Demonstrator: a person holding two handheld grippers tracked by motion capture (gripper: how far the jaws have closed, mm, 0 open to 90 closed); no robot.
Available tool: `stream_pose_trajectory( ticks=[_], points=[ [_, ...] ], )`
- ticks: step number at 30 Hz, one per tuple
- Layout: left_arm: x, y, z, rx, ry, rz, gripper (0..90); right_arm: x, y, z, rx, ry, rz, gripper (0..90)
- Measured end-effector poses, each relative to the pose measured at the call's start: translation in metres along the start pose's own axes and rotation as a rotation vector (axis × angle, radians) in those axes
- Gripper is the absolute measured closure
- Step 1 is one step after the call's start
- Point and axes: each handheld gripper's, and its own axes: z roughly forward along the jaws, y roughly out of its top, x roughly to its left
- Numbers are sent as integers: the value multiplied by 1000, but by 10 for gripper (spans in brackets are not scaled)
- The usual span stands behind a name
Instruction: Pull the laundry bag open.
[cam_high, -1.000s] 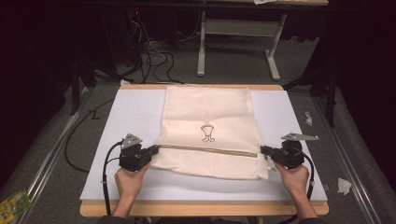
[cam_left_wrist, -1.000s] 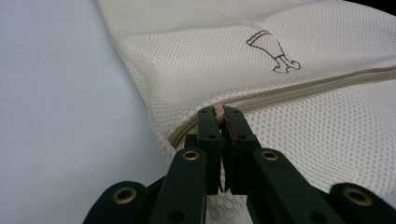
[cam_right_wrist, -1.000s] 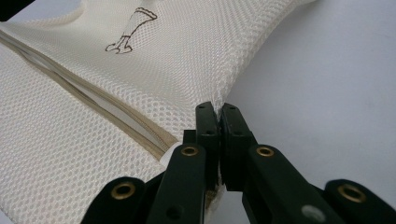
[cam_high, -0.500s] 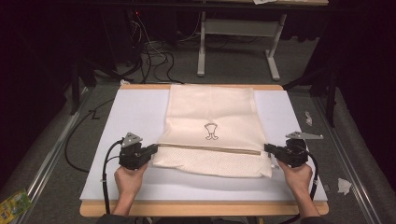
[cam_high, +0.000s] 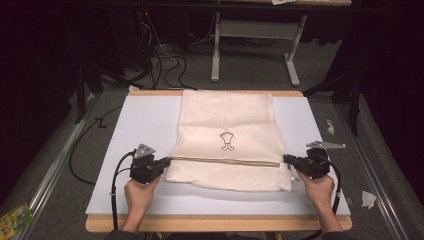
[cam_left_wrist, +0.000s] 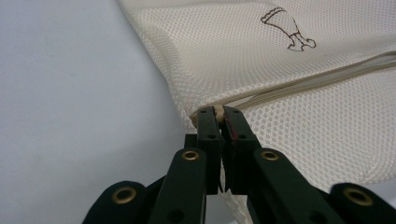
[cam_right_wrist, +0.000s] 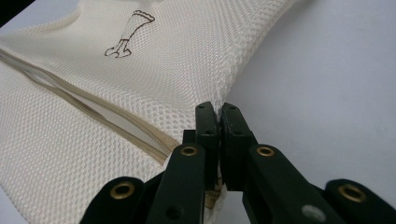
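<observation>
White board (cam_high: 140, 120), bag (cam_high: 227, 120) edges apparently pinched.

The right gripper (cam_right_wrist: 218, 108) fingers (cam_right_wrist: 205, 126) pinch the cream mesh bag (cam_right_wrist: 140, 79) edge on the white board (cam_right_wrist: 336, 93).

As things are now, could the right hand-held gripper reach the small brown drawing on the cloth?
Probably not at once: the right hand-held gripper is shut on the cream mesh cloth at its edge. The drawing lies uncovered mid-cloth, so it must let go first.
</observation>
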Motion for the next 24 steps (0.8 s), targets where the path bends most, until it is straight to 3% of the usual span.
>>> stream_pose_trajectory(
  ticks=[8, 24],
  points=[
    [2, -5, 7, 26, -11, -10, 866, -6, -9, 10, 29, 4, 17, 874],
    [1, -14, 10, 62, -10, -9, 864, -3, -17, 17, 57, -30, -15, 827]
  ],
)
